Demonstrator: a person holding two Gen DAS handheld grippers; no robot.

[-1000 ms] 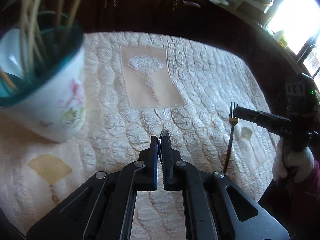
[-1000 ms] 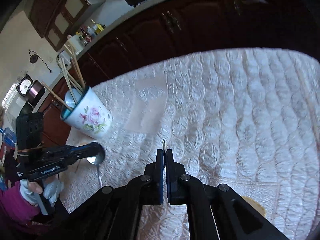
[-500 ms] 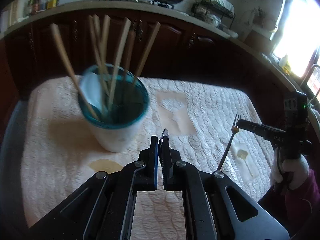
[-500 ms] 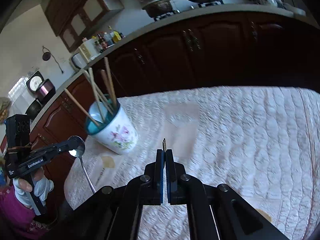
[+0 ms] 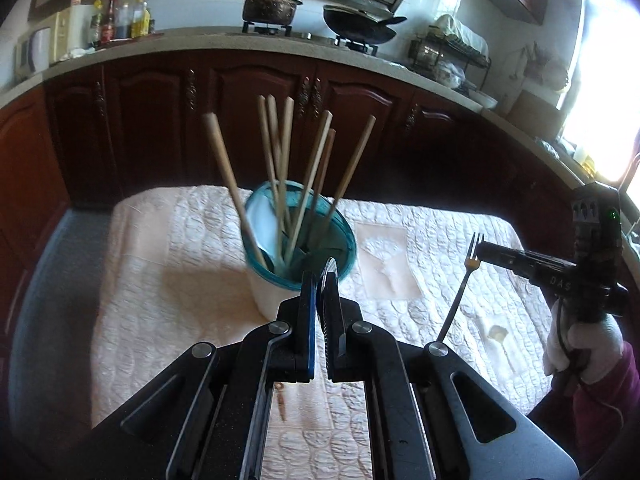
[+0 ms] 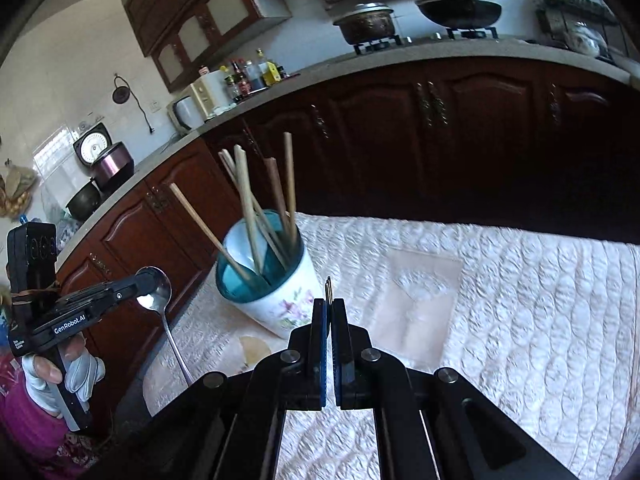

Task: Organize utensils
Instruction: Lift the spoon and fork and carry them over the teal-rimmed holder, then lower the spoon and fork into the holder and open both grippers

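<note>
Over the quilted table (image 5: 168, 280), spoon (image 6: 154, 294) and fork (image 5: 474, 254) between clamped jaws.

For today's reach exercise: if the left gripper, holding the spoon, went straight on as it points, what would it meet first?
Probably the cup holding chopsticks, just beyond the left gripper; depth is uncertain.

Spoon (image 6: 154, 296) handle's lower end slips behind the right gripper (image 6: 329, 304) body, lower left. Fork (image 5: 460, 292) handle's tip hides behind the left gripper (image 5: 320, 280). Chopsticks (image 5: 280, 176) look motion-blurred.
</note>
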